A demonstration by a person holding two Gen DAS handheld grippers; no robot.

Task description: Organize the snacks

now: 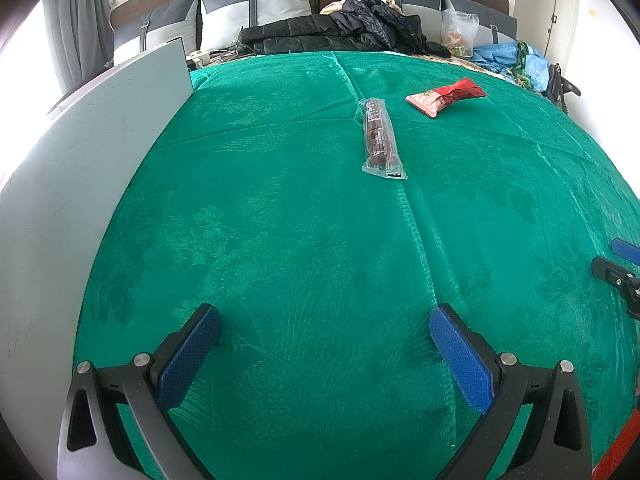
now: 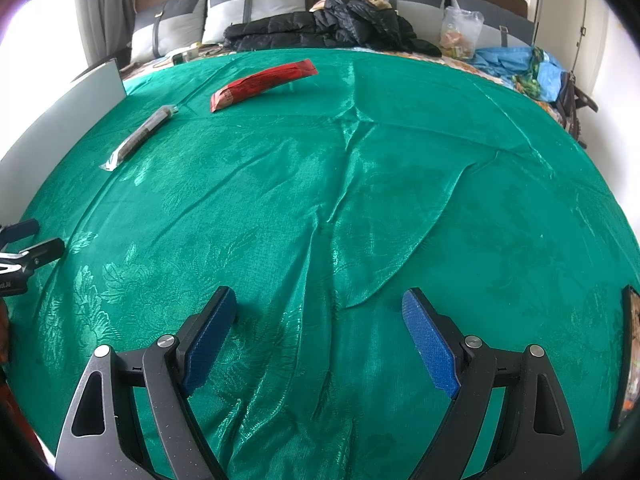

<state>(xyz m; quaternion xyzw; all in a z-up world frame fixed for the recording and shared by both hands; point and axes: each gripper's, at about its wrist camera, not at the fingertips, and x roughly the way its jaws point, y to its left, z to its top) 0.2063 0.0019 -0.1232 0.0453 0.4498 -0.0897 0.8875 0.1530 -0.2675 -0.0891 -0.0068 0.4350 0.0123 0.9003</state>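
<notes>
Left wrist view shows both the left gripper (image 1: 324, 330) and right gripper (image 2: 316, 316) spread and empty, so reaching far for the clear snack packet (image 1: 380, 138) beside the red packet (image 1: 446, 96) should approach crosswise.

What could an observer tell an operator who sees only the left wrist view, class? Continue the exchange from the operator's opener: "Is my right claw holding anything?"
Observer: No. The right claw stands open above the green cloth, with nothing between its jaws.
Operator: Is the cloth flat there?
Observer: No. A large fold runs across it ahead of that claw.
Operator: Anything off to its right?
Observer: A dark-edged flat thing shows at the right border of the view. I cannot tell what it is.
</notes>
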